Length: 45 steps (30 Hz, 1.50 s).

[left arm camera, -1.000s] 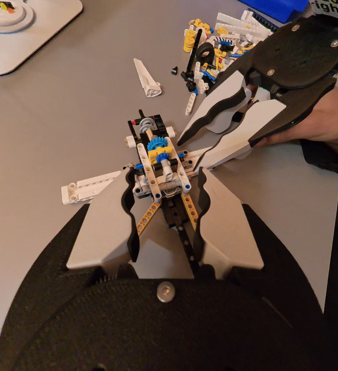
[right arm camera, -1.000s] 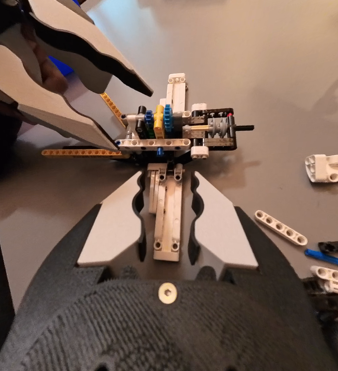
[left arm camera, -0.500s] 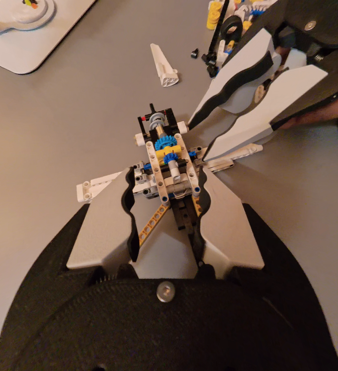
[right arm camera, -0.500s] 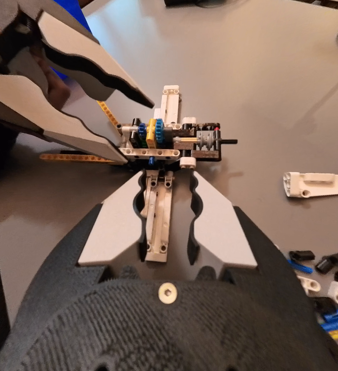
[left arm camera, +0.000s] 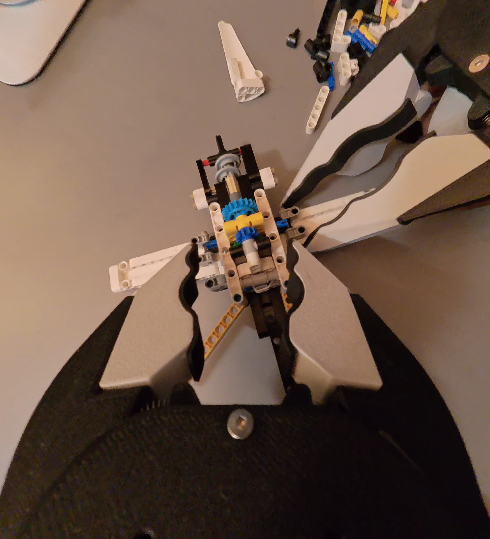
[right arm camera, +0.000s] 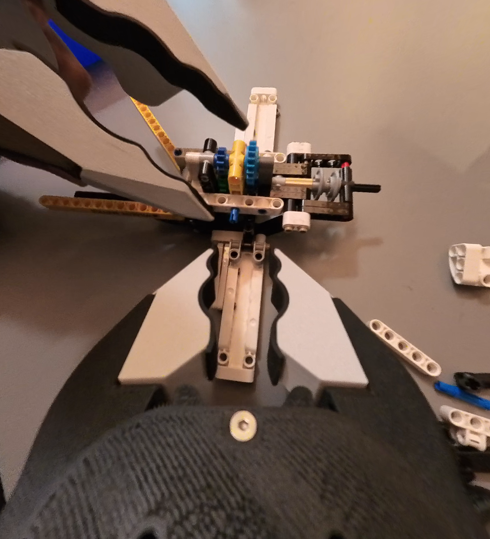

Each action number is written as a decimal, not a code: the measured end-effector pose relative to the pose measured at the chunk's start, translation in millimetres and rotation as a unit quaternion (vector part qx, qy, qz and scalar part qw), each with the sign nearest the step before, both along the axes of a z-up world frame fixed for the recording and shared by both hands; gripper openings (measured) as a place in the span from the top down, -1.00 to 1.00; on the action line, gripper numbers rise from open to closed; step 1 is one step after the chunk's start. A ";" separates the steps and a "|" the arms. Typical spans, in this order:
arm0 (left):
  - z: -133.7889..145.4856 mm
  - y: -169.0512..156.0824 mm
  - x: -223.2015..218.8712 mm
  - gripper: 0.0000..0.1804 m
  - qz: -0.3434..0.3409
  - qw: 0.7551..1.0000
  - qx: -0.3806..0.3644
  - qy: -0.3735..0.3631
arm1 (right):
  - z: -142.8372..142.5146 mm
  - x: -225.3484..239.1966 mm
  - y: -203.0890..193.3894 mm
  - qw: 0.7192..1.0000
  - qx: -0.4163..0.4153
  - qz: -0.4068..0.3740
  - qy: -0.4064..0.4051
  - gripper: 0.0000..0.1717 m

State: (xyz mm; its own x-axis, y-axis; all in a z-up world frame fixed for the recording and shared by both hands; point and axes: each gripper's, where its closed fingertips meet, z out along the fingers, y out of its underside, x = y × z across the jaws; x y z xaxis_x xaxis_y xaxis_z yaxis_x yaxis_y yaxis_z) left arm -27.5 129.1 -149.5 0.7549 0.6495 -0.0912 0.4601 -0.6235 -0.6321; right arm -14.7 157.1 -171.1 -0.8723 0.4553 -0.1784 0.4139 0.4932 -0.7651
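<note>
A brick-built model (left arm camera: 246,221) with blue gears, a yellow hub, white beams and a black frame lies on the grey table (left arm camera: 92,145). My left gripper (left arm camera: 242,248) is open and straddles the model's body. Its right pad (left arm camera: 291,277) lies against the right white beam, and its left pad (left arm camera: 189,280) stands off the body. From the right wrist view, the left gripper (right arm camera: 223,169) has one finger on the model's (right arm camera: 238,169) side beam and the other raised above it. My right gripper (right arm camera: 242,255) is shut on the model's white wing panel (right arm camera: 238,320), also visible in the left wrist view (left arm camera: 297,226).
A loose white fin panel (left arm camera: 240,64) and a white five-hole beam (left arm camera: 317,109) lie beyond the model. A pile of small black, blue, yellow and white parts (left arm camera: 351,32) sits at the top right. A white pad (left arm camera: 13,38) lies at the top left. Yellow beams (right arm camera: 98,202) stick out behind the model.
My right gripper's jaws have narrowed onto the white wing panel. Both grippers have moved in closer to the model. My left gripper's jaws have hardly changed.
</note>
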 end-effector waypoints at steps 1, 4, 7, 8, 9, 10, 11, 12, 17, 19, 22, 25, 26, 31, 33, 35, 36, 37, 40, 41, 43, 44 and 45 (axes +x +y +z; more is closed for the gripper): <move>-3.5 0.4 1.5 0.32 -0.002 1.000 -0.004 -0.010 | 0.1 0.4 -0.5 1.000 -0.001 0.001 0.000 0.60; -7.8 0.9 2.0 0.34 -0.004 1.000 -0.013 -0.020 | 0.1 0.2 -0.6 1.000 -0.005 0.002 -0.003 0.60; -8.1 0.2 2.4 0.35 -0.005 1.000 -0.022 -0.019 | -0.1 -0.2 -1.6 1.000 -0.009 0.002 -0.010 0.61; -8.3 0.1 2.3 0.35 -0.004 1.000 -0.021 -0.018 | -0.2 -0.4 -1.8 1.000 -0.009 0.001 -0.010 0.61; -8.4 0.2 2.4 0.35 -0.004 1.000 -0.020 -0.018 | -0.4 -0.7 -1.7 1.000 -0.009 0.001 -0.010 0.61; -8.5 0.0 2.4 0.35 -0.004 1.000 -0.018 -0.018 | -0.5 -1.0 -1.7 1.000 -0.009 0.001 -0.010 0.63; -8.6 0.1 2.4 0.35 -0.005 1.000 -0.016 -0.019 | -0.4 -1.0 -1.7 1.000 -0.010 0.001 -0.011 0.63; -8.7 0.2 2.5 0.35 -0.005 1.000 -0.013 -0.020 | -0.4 -1.0 -1.5 1.000 -0.011 0.002 -0.013 0.63; -9.0 0.6 2.9 0.35 -0.007 1.000 -0.006 -0.018 | 2.3 -5.3 7.7 1.000 -0.016 -0.002 -0.005 0.58; -9.2 0.8 3.2 0.37 -0.007 1.000 -0.004 -0.020 | 4.5 -5.2 11.3 1.000 -0.028 -0.003 -0.014 0.58; -9.9 3.3 6.1 0.47 -0.015 0.999 0.009 -0.028 | 7.1 -7.1 15.4 0.999 -0.035 -0.004 -0.012 0.66; -9.8 3.5 6.0 0.47 -0.014 1.000 0.005 -0.025 | 7.4 -9.3 19.3 0.999 -0.035 -0.008 -0.008 0.73; -9.8 3.6 6.0 0.47 -0.013 1.000 0.004 -0.025 | 7.4 -8.7 18.9 0.999 -0.036 -0.006 -0.010 0.75; -9.8 3.7 5.8 0.47 -0.013 1.000 0.009 -0.026 | 4.6 -4.9 12.3 1.000 -0.019 0.007 0.003 0.80; -9.8 3.7 5.7 0.47 -0.012 1.000 0.006 -0.024 | 2.9 -3.9 9.0 1.000 -0.009 0.011 0.012 0.85; -9.8 3.7 5.5 0.47 -0.011 1.000 0.005 -0.023 | -2.1 -4.6 8.4 1.000 0.012 0.011 0.021 0.89; -9.7 3.7 5.6 0.47 -0.011 1.000 0.006 -0.023 | -3.9 -4.7 8.1 0.999 0.019 0.011 0.023 0.89; -9.7 3.8 5.4 0.47 -0.011 1.000 0.007 -0.024 | -4.0 -5.3 7.7 0.999 0.021 0.010 0.026 0.88; -9.7 3.7 5.4 0.47 -0.011 1.000 0.008 -0.024 | -3.1 -9.0 8.8 0.999 0.022 0.000 0.034 0.79; -9.7 3.7 5.4 0.47 -0.011 1.000 0.008 -0.024 | -2.6 -9.1 8.4 0.999 0.020 0.002 0.035 0.80; -9.7 3.6 5.4 0.47 -0.011 1.000 0.008 -0.024 | -2.4 -8.3 7.0 0.999 0.019 0.010 0.035 0.83; -9.7 3.6 5.4 0.47 -0.011 1.000 0.009 -0.024 | -2.4 -7.9 6.3 0.999 0.020 0.014 0.037 0.84; -9.6 3.6 5.3 0.47 -0.011 1.000 0.009 -0.023 | -2.2 -7.6 6.1 0.999 0.021 0.017 0.040 0.85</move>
